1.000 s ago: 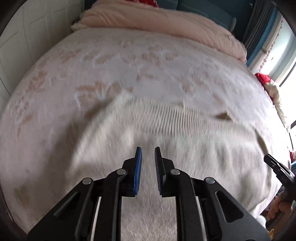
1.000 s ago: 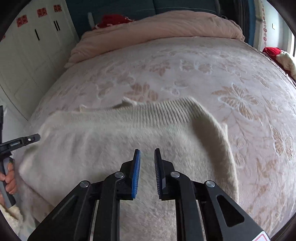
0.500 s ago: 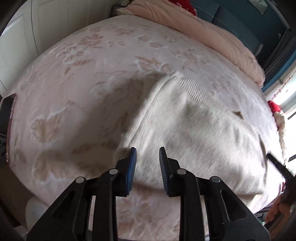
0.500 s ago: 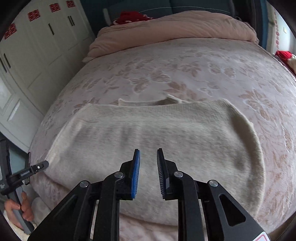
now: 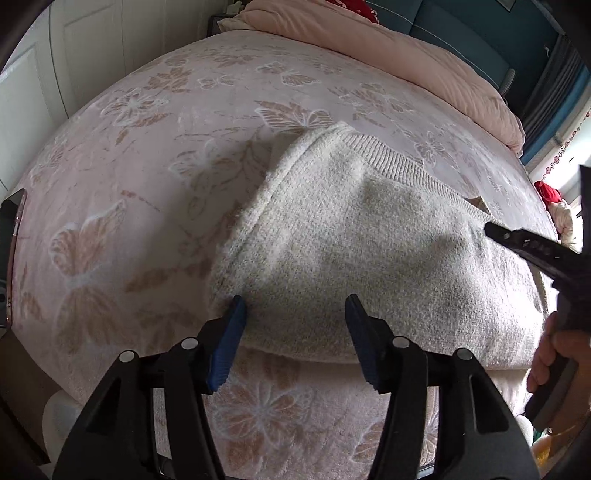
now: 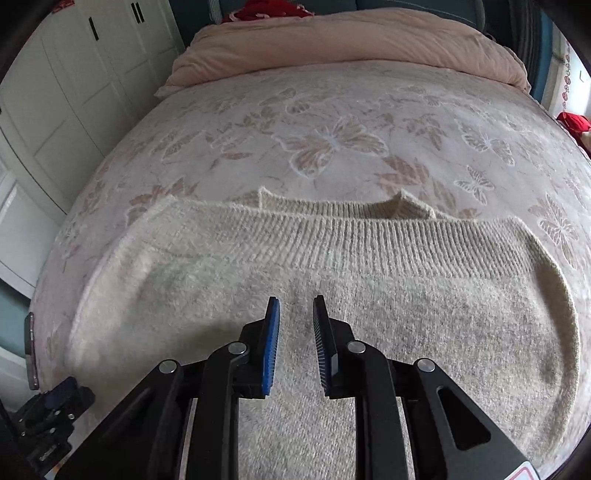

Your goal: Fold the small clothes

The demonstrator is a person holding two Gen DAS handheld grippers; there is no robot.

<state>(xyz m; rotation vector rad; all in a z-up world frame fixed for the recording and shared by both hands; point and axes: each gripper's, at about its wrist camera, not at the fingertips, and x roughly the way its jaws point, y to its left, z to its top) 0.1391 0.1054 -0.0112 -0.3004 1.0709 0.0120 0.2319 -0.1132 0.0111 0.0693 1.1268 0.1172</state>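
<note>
sweater (image 6: 332, 295) lies on bedspread (image 6: 332, 110) (quilt (image 6: 351, 40) behind it).

I find no text, label, brand or number that I can read in my two views. In the upper left of my right wrist view, the white wardrobe (image 6: 55, 92) carries a small red decoration (image 6: 66, 5) on its door, but it is cut by the frame edge and I cannot read it. In the lower right corner of this view, a white sticker with red border (image 6: 524, 474) sits on my right gripper (image 6: 295, 317); no letters are visible.
</note>
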